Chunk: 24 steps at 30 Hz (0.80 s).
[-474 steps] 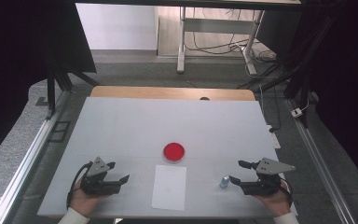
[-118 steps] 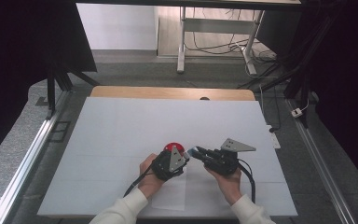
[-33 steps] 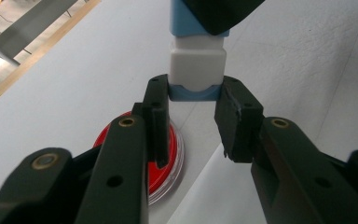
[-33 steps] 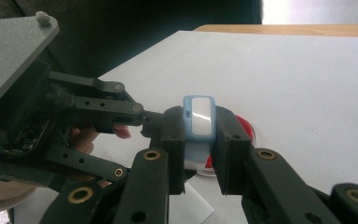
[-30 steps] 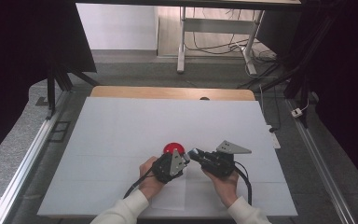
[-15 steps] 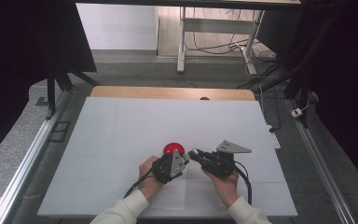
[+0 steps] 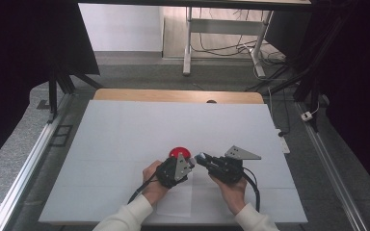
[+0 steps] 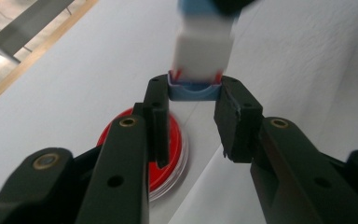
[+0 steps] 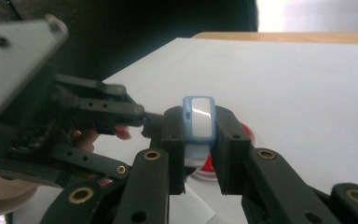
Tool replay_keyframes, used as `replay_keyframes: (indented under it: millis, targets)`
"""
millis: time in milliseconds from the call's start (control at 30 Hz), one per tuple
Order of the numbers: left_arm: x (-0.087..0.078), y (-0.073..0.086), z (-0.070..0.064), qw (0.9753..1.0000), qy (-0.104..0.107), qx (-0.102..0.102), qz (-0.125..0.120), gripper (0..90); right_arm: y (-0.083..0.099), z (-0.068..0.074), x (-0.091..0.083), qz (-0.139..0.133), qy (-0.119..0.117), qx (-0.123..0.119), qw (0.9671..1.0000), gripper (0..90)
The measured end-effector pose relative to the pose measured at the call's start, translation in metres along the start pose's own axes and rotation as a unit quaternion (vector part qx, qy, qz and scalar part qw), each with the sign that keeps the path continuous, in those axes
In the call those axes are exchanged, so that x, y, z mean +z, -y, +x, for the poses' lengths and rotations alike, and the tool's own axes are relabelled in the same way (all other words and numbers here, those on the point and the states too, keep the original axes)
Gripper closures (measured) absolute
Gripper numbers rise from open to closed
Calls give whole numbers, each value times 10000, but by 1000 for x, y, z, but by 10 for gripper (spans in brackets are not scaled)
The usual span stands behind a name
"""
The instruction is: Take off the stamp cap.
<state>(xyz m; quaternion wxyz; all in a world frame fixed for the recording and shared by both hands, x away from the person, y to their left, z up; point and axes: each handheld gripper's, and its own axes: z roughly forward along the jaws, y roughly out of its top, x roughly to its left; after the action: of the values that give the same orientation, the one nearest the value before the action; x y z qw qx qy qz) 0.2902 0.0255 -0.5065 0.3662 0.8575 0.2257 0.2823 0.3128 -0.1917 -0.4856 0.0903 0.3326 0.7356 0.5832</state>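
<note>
red dish (image 7: pixel 178 152) just behind grippers

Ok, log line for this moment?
left gripper: shut on stamp | right gripper: shut on stamp | red pad: on table

A pale blue and white stamp (image 9: pixel 199 122), a red pad (image 7: pixel 178 152), black claws, a white table (image 7: pixel 125 130).

The small blue and white stamp (image 9: pixel 198 122) looks like smooth plastic with a glossy sheen, clamped between matt black plastic jaws studded with brass-coloured rivets. Just behind it, the red lid (image 8: pixel 170 154) is shiny plastic with a clear rim, lying on a matt white table (image 7: pixel 139 125) edged in pale wood
</note>
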Motion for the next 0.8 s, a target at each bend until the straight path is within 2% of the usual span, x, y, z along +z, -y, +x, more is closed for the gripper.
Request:
replay_keyframes:
  millis: [67,167,267,567,800]
  targets:
    - [-2,1,3,9999,-16,-79,-73,662,-3,-4,-4,-13,13,19,10000,752]
    - [-3,1,4,9999,-6,-64,-121,662,-3,-8,-5,9,-5,99,10000,752]
    - [-4,1,5,9999,-1,-53,-113,661,-3,-8,-4,14,-43,102,9999,752]
    - [-8,3,10,9996,24,-200,-179,659,-5,-11,-8,-96,-92,137,9998,751]
    - [-11,7,16,9994,90,-283,-197,659,-5,-11,-11,-178,-46,97,9998,750]
